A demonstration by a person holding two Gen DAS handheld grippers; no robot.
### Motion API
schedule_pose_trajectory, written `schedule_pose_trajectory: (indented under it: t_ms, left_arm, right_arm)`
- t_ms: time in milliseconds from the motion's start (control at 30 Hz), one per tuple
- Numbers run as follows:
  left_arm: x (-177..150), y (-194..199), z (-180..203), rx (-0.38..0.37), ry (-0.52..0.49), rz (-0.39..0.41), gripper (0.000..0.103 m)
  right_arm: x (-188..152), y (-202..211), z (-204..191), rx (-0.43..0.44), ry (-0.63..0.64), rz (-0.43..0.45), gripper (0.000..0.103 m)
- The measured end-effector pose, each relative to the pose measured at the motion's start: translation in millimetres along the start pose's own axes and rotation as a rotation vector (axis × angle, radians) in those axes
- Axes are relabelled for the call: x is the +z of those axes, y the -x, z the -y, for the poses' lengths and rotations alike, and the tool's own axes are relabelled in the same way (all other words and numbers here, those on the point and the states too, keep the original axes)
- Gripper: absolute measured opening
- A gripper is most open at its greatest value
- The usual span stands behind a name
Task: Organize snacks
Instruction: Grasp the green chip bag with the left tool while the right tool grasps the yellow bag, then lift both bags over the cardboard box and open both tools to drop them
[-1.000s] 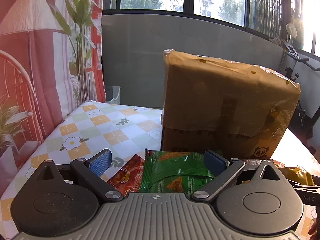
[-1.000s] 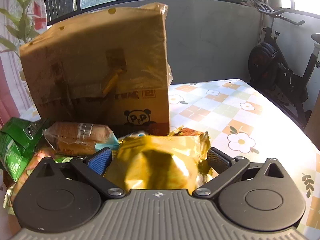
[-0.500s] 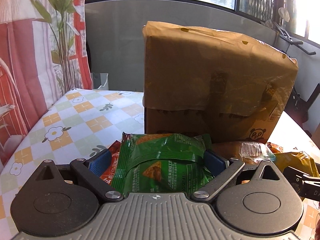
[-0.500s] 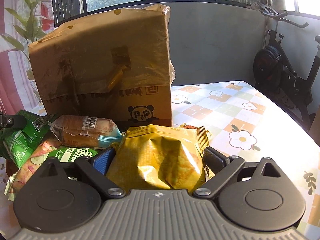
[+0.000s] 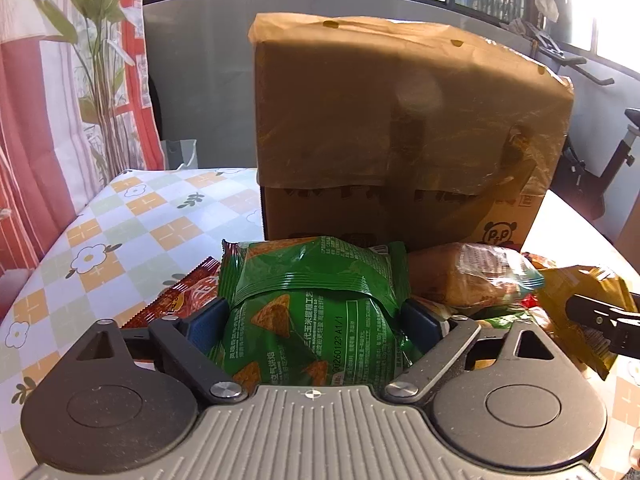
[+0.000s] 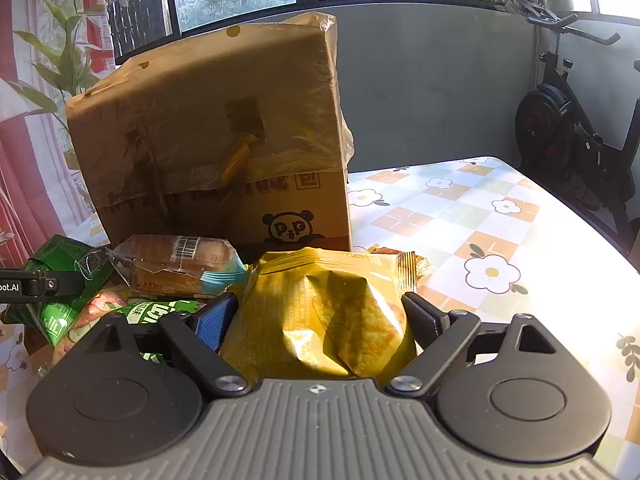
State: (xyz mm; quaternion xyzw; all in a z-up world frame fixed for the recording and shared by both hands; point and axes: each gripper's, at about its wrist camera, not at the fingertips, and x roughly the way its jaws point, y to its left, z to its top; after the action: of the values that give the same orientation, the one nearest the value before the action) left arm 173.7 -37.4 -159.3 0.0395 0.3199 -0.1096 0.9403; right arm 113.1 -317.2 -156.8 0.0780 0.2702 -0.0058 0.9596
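My left gripper (image 5: 314, 318) is shut on a green chip bag (image 5: 316, 304), its blue pads pressing both sides. My right gripper (image 6: 320, 314) is shut on a yellow snack bag (image 6: 328, 304). A tall cardboard box (image 5: 400, 136) with a panda logo stands just behind the snacks; it also shows in the right wrist view (image 6: 216, 140). A wrapped bread loaf (image 6: 180, 264) lies between the two bags. A red packet (image 5: 184, 296) lies left of the green bag. The green bag (image 6: 60, 276) and the left gripper's finger show at the left of the right wrist view.
The table (image 6: 480, 216) has a checked flower cloth. Another green packet (image 6: 152, 308) lies under the loaf. An exercise bike (image 6: 580, 128) stands beyond the table's right edge. A red curtain (image 5: 48, 120) hangs at the left.
Both grippers have closed in on their bags: the left pads now press the green bag, the right pads the yellow bag. Both cameras moved closer to the box.
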Motion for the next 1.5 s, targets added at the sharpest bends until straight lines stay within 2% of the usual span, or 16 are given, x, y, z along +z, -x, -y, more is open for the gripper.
schedule_pose_trajectory:
  t_ms: [100, 300, 633, 933, 1100, 1333, 1500]
  left_arm:
    - [2.7, 16.7, -8.6, -0.022, 0.056, 0.041, 0.080]
    - [-2.3, 44.0, -12.7, 0.007, 0.080, 0.104, 0.080]
    - [-3.8, 77.2, -24.8, 0.057, 0.103, 0.155, 0.080]
    - [14.1, 99.1, -32.8, 0.108, 0.114, 0.247, 0.080]
    - [32.7, 102.1, -34.3, 0.116, 0.107, 0.281, 0.081]
    - [61.1, 104.7, -29.2, 0.111, 0.070, 0.349, 0.081]
    - [87.2, 95.0, -26.4, 0.107, 0.071, 0.368, 0.081]
  right_arm:
    - [1.9, 6.7, 4.8, 0.052, -0.047, 0.000, 0.085]
    - [4.1, 18.8, 4.5, 0.052, -0.060, 0.032, 0.083]
    - [11.6, 47.2, -4.5, 0.073, -0.022, 0.086, 0.083]
    - [28.2, 58.1, -0.3, 0.051, -0.034, 0.142, 0.083]
    - [45.4, 58.3, -1.0, 0.042, -0.019, 0.176, 0.083]
    - [85.4, 60.2, 0.1, 0.036, -0.020, 0.275, 0.084]
    - [116.3, 51.8, -3.4, 0.039, 0.001, 0.321, 0.083]
